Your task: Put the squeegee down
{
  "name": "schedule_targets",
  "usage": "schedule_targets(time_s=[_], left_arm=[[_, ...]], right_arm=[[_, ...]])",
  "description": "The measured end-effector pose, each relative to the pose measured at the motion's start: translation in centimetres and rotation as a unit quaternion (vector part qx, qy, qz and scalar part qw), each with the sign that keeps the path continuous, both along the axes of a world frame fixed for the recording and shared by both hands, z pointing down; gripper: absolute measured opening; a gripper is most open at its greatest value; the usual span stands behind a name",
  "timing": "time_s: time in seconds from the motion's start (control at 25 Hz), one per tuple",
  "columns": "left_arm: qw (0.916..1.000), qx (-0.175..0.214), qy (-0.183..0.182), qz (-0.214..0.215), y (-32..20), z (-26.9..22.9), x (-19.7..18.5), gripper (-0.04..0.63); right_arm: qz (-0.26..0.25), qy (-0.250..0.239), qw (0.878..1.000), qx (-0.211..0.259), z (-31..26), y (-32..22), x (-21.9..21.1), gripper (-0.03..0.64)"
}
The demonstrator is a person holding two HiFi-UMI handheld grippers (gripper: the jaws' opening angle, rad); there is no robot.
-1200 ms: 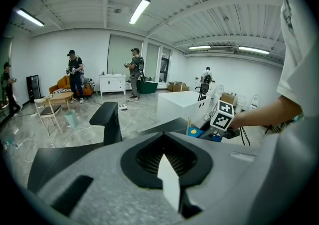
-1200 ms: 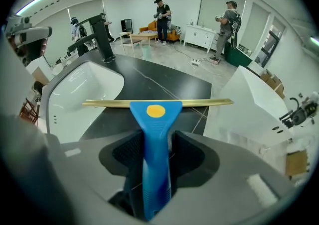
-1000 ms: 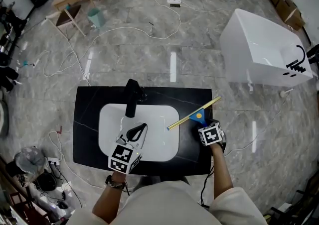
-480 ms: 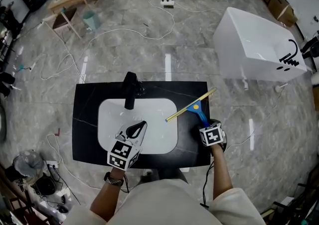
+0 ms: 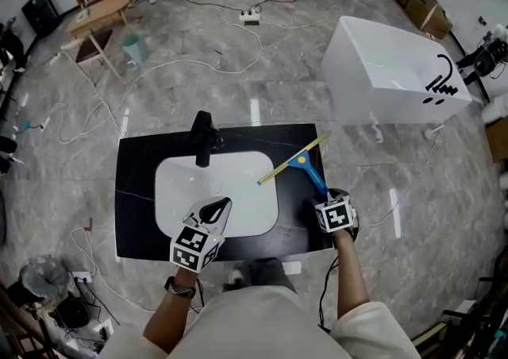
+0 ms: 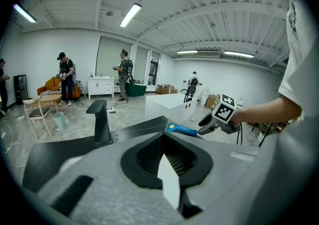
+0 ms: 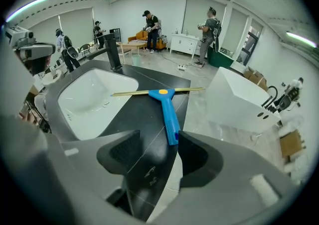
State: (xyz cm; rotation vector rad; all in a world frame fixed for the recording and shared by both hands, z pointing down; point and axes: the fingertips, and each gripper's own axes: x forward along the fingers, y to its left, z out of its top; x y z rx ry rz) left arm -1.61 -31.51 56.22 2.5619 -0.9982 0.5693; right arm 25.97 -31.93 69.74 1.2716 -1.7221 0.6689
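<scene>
The squeegee [image 5: 305, 165], with a blue handle and a long brass-coloured blade, lies flat on the black countertop [image 5: 139, 183] to the right of the basin. Its blade end reaches over the basin's right rim. In the right gripper view the squeegee [image 7: 168, 112] points away from me, and its handle end sits at the mouth of the jaws. My right gripper [image 5: 324, 200] is open just behind that end, holding nothing. My left gripper [image 5: 225, 205] hangs over the basin's front part, shut and empty. From the left gripper view the squeegee [image 6: 182, 129] shows at the right.
A black faucet [image 5: 202, 139] stands behind the white basin [image 5: 214, 191]. A white bathtub [image 5: 389, 71] sits on the floor at the far right. Cables trail over the grey floor, and people stand by furniture at the far wall.
The squeegee has gone from my right gripper's hold to lying on the countertop. The right gripper has opened and drawn back from the handle. The left gripper has stayed over the basin.
</scene>
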Motion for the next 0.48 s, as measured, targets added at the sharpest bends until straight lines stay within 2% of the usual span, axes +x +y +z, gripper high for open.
schedule_targets(time_s=[0.24,0.48], left_arm=[[0.9997,0.010,0.003,0.020,2.7,-0.6,0.4,-0.002],[0.9989,0.034,0.009,0.032,5.0,-2.1,0.3,-0.002]], right_arm=[[-0.002,-0.009,1.000,0.022,-2.2,3.2,-1.7,0.249],[0.009,-0.038,0.997,0.071,-5.6,6.2,-4.1,0.221]])
